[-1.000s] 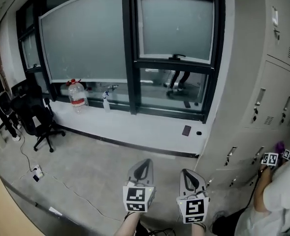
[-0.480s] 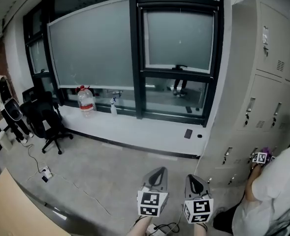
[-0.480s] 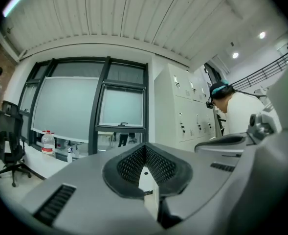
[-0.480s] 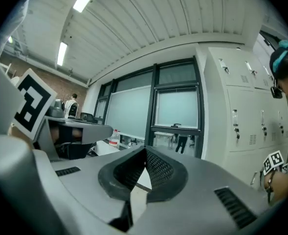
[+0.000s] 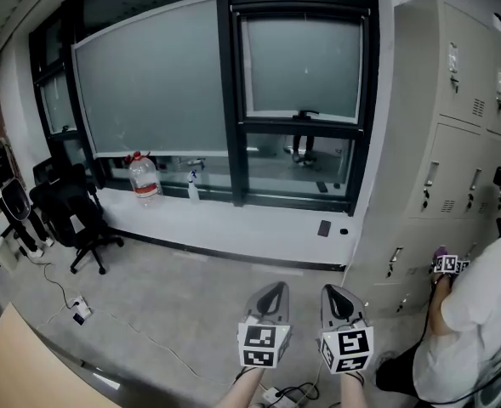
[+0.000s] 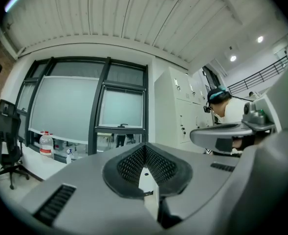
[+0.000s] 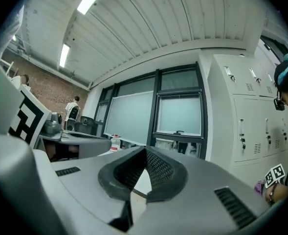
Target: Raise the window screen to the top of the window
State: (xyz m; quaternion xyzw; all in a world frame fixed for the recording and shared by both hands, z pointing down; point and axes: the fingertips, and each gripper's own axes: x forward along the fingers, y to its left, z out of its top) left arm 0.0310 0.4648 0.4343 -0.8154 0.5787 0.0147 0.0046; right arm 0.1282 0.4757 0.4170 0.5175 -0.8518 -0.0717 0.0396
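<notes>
At the far left, floor space below the window is being taken up by a black office chair (image 5: 67, 219). On the white sill (image 5: 233, 219), a water bottle (image 5: 144, 177) with a red cap and a small spray bottle (image 5: 191, 187) are being stood just beside each other. Above them, the wide pane is being covered most of the way down by a wider screen (image 5: 148, 83). To its right, the narrower pane is being covered by the window screen (image 5: 299, 66), whose lower edge is lying at the black handle, with clear glass below it.

The left gripper (image 5: 271, 291) is being held low in the head view, well apart from the window, its jaws being pressed together with nothing between them. Just beside it, the right gripper (image 5: 335, 294) is being held the same way, jaws closed and empty. A dark phone (image 5: 322, 227) is lying on the sill near the grey lockers (image 5: 454, 143), where a person in white (image 5: 480, 313) is being seen at the right edge.
</notes>
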